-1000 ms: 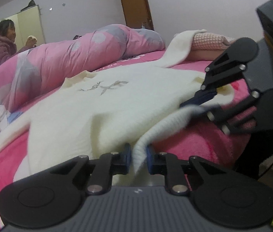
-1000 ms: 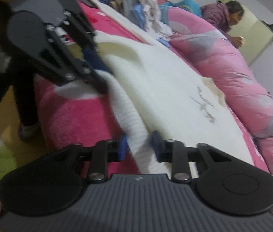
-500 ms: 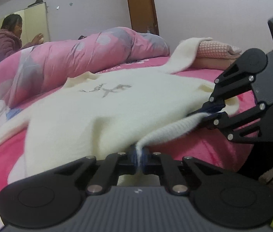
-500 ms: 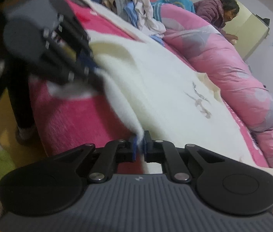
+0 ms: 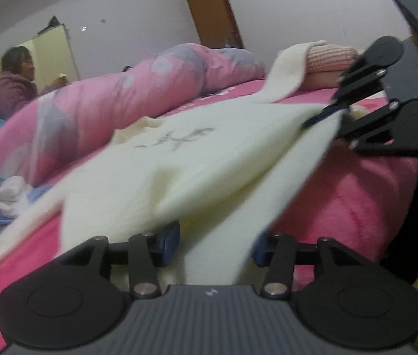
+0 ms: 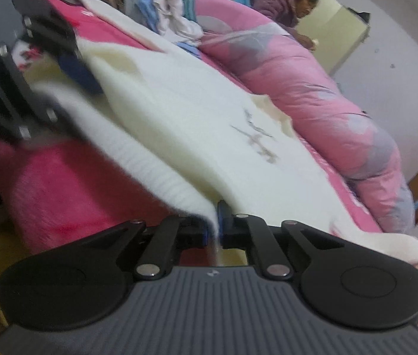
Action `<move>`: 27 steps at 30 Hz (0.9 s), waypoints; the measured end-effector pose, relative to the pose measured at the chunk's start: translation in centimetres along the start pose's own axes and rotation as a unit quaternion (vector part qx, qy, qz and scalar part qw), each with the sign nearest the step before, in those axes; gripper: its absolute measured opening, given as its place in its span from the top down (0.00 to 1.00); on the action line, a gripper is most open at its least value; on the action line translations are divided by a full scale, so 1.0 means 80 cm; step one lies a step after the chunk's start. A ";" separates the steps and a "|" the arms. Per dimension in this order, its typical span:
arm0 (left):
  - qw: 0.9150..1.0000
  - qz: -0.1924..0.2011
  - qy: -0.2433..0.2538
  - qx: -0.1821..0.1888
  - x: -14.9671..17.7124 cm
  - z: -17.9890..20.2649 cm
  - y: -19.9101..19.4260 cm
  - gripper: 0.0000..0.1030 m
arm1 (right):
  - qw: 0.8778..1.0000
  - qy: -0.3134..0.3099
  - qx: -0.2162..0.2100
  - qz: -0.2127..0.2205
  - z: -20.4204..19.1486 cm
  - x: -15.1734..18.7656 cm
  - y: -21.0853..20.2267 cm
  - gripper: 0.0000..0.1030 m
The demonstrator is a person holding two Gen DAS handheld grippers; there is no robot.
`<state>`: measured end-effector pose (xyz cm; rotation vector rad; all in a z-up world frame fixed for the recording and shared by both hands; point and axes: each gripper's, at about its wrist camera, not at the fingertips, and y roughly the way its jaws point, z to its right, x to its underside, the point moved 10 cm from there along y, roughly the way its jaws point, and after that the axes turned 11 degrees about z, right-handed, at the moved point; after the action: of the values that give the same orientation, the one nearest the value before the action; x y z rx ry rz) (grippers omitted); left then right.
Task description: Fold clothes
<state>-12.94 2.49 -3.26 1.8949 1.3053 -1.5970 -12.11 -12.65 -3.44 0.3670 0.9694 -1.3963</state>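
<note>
Left claw (image 5: 215, 244) newly wider around sweater hem (image 5: 223, 230).

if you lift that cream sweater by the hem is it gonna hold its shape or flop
Likely floppy: the cream sweater sags between the right gripper, shut on its hem, and the bed. Probably light, since it hangs from one thin pinch. As the left gripper opens, that side should drop.
</note>
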 end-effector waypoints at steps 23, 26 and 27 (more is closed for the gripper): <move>0.990 0.131 -0.051 -0.013 -0.147 -0.077 -0.113 0.98 | 0.987 0.065 0.067 0.129 0.104 -0.103 -0.092 1.00; 0.992 0.112 -0.051 0.015 -0.133 -0.065 -0.119 0.98 | 0.983 0.067 0.062 0.157 0.117 -0.129 -0.115 1.00; 0.994 0.091 -0.049 0.030 -0.116 -0.054 -0.115 0.98 | 0.986 0.067 0.051 0.146 0.111 -0.120 -0.114 1.00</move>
<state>-17.31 6.58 9.15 1.8836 1.0253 -1.6293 -16.38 -14.66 11.82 0.6611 0.9135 -1.1667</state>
